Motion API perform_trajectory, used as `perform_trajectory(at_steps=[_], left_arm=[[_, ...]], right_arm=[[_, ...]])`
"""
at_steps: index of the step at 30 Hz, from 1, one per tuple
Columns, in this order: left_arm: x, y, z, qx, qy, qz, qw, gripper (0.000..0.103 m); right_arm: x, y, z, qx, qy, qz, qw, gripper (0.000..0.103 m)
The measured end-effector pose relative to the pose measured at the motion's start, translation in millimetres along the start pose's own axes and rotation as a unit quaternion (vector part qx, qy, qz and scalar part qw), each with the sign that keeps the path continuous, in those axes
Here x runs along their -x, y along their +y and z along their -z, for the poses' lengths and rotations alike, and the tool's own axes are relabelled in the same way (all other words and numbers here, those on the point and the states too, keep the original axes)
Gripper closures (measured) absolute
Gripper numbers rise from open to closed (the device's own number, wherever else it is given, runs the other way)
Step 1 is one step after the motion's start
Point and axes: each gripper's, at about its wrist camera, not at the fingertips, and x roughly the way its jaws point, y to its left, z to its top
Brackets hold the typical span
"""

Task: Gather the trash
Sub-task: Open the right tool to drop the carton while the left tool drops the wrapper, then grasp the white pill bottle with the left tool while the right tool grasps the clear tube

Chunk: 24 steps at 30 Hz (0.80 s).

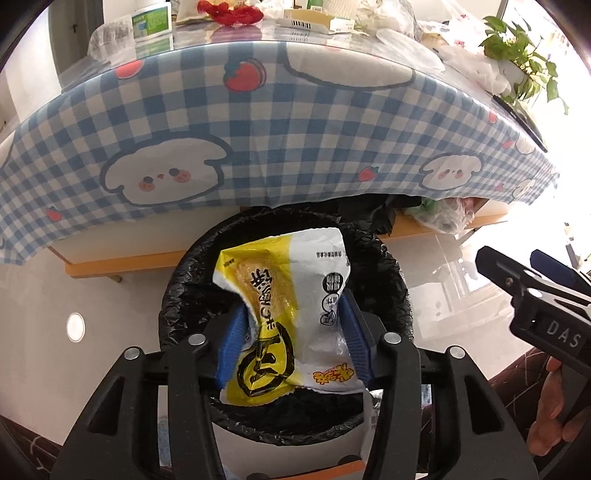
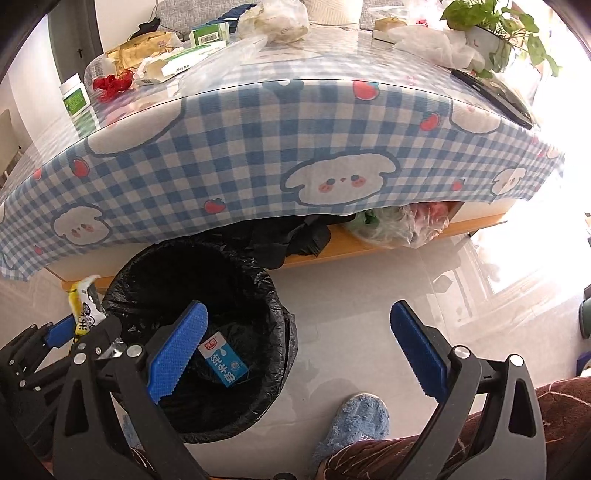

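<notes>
A long worktop (image 1: 388, 48) fills the far half of both views, draped in a soft blue-and-white gingham tablecloth (image 1: 258, 140) printed with round white puppy faces and red strawberries; a clear glossy sheet covers its top. Scattered there are crumpled white plastic bags (image 2: 436, 46), flat cardboard boxes (image 2: 208, 35), a red mesh net (image 1: 231, 13) and a leafy potted plant (image 2: 491, 26) at the far right.

On the pale glossy floor tiles (image 2: 369, 288), near the worktop's hanging edge, stands a round trash bin (image 2: 199, 332) lined with a wrinkled black plastic bag folded over its rim. Inside it lies a small blue-and-white milk carton (image 2: 223, 363), a boxy shape tilted on its side.

The left gripper (image 1: 291, 332) hangs directly over the bin's mouth. Its black frame carries ribbed blue pads, and its jaws stand partly apart with a crinkled yellow-and-white snack wrapper (image 1: 288, 321) between them; the right pad lies against the wrapper's edge, the left one just beside its creased side, and whether they press cannot be told.

The right gripper (image 2: 295, 347) sits to the right of the bin over bare floor, its jaws spread wide and empty, their pads studded with fine bumps.

Nearest, a fuzzy blue slipper (image 2: 354, 424) rests on the tiles beside the bin.
</notes>
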Motion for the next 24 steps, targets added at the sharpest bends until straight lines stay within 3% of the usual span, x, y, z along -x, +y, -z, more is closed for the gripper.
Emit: perform_trajectory(at_steps=[5,7,9,12,24], left_arm=[[7.4,7.2,-0.4,0.002,-0.009,-0.017,0.9998,0.032],[11.5,12.0,-0.7,0.007,-0.014,-0.024,0.9996,0.017],[19.2,18.7,-0.8,0.017,-0.031,-0.039,0.9986,0.01],[27.3,28.9,-1.4,0.034,-0.039,-0.04,0.9979,0.006],[71.2,62.1,-10.2,0.059,-0.063,-0.082,0.9928,0.006]], right_arm=[[1.3,3.2,-1.8,0.002,-0.003,0.001,1.0,0.008],[2.5,4.9,-3.0,0.002,-0.006,0.0,1.0,0.008],[4.2,6.1,-4.1,0.001,-0.008,-0.002,1.0,0.008],[7.0,10.3,-5.7,0.005,-0.014,-0.003,1.0,0.008],[36.1,28.1,-21.6,0.015,-0.042,-0.025,0.999,0.008]])
